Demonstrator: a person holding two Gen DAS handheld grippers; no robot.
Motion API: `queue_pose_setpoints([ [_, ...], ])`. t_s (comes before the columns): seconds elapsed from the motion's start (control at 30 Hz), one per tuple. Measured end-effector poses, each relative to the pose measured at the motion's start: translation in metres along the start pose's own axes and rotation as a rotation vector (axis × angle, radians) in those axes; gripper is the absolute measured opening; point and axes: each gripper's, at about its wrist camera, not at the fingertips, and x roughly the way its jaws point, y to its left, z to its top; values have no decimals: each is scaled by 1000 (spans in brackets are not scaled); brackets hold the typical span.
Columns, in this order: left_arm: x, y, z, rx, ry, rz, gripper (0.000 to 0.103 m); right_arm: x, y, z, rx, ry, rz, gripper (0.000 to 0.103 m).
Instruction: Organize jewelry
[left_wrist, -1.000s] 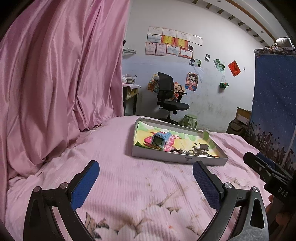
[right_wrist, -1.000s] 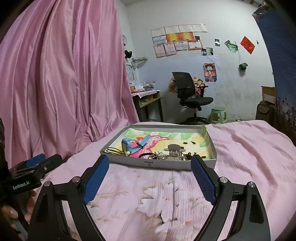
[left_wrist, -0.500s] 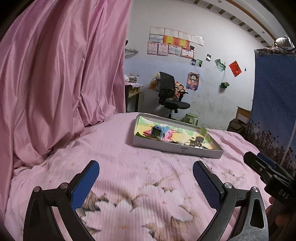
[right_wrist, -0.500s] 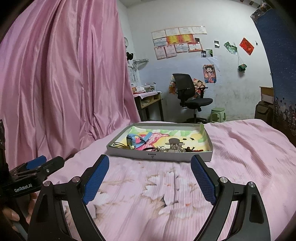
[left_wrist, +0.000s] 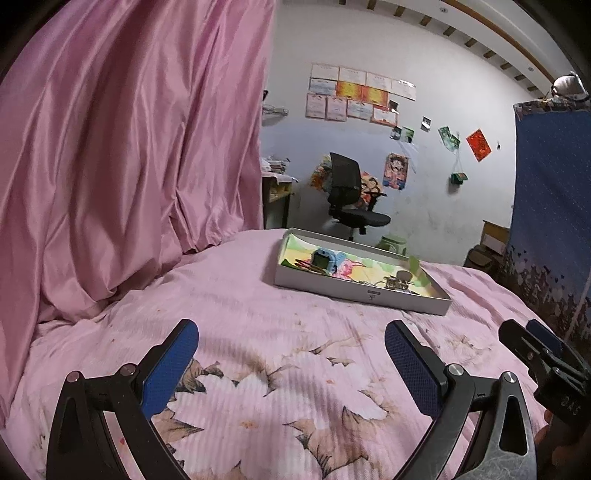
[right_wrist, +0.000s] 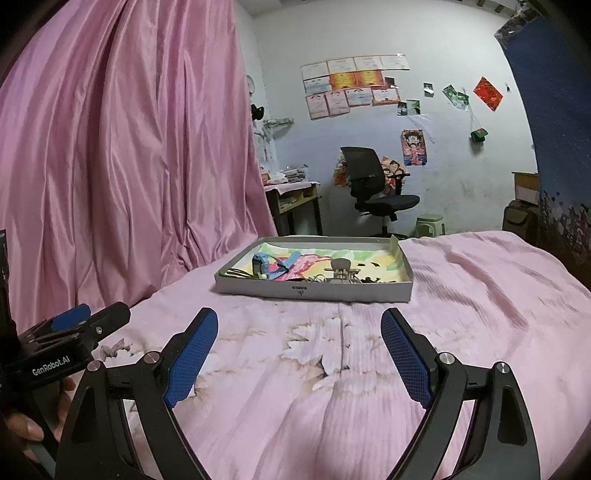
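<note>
A shallow grey box tray (left_wrist: 364, 295) (right_wrist: 314, 291) with a colourful liner lies on the pink bed. In it are a blue watch (left_wrist: 325, 260) (right_wrist: 271, 264), a small metal stand (left_wrist: 400, 278) (right_wrist: 341, 269), dark rings and thin chains. My left gripper (left_wrist: 290, 350) is open and empty, well short of the tray. My right gripper (right_wrist: 299, 339) is open and empty, also short of the tray. Each gripper shows at the edge of the other's view.
The pink floral bedspread (right_wrist: 480, 295) covers the bed. A pink curtain (left_wrist: 129, 147) hangs along the left. A blue cloth (left_wrist: 550, 206) hangs at the right. Beyond the bed stand a black office chair (right_wrist: 376, 188), a desk and a green stool (right_wrist: 430, 223).
Both grippers have drawn back from the tray and risen, so it looks smaller and farther. Both stay open and empty.
</note>
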Motion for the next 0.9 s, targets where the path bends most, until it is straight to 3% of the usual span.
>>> queue_pose_setpoints([
  [0.3, 1, -11, -6, 65, 6, 1, 102, 2, -2, -10, -12, -1, -27, 87],
  [0.9, 1, -11, -6, 68, 5, 3, 102, 4, -6, -15, -1, 12, -48, 87],
])
